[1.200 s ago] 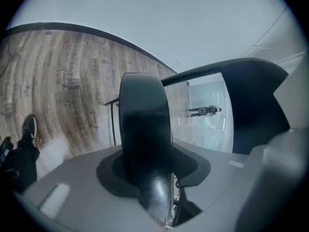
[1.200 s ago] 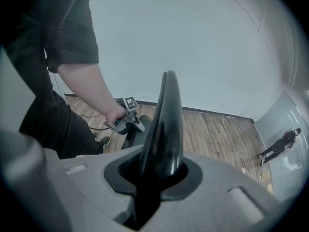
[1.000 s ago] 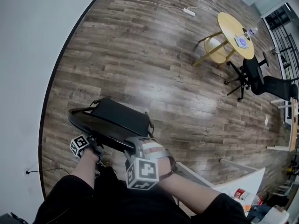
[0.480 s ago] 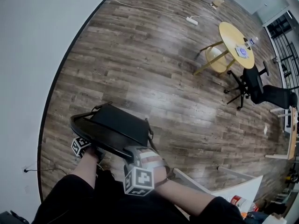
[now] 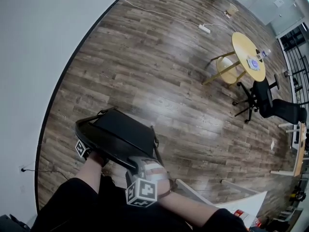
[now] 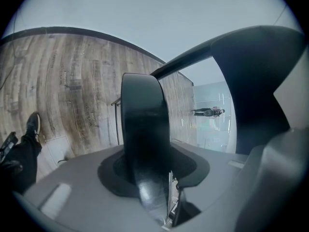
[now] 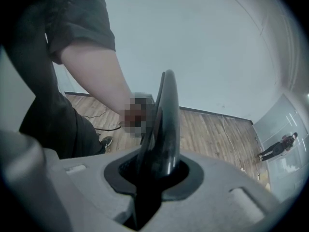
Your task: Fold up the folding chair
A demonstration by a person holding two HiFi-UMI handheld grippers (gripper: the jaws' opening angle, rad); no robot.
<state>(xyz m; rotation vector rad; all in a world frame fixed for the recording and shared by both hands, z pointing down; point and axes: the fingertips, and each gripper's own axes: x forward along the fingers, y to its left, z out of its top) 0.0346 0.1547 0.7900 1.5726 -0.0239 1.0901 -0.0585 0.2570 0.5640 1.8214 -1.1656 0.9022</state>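
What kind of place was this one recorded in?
Probably an office or lab-style room, largely bare. It has a wood-look plank floor, a round yellow table with a black swivel office chair beside it, and a power strip with its cable lying on the floor.

Folding chair left of table

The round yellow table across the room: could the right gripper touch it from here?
Probably not. The right gripper is clamped on the black folding chair beside the person, and the yellow table stands far off across the wooden floor.
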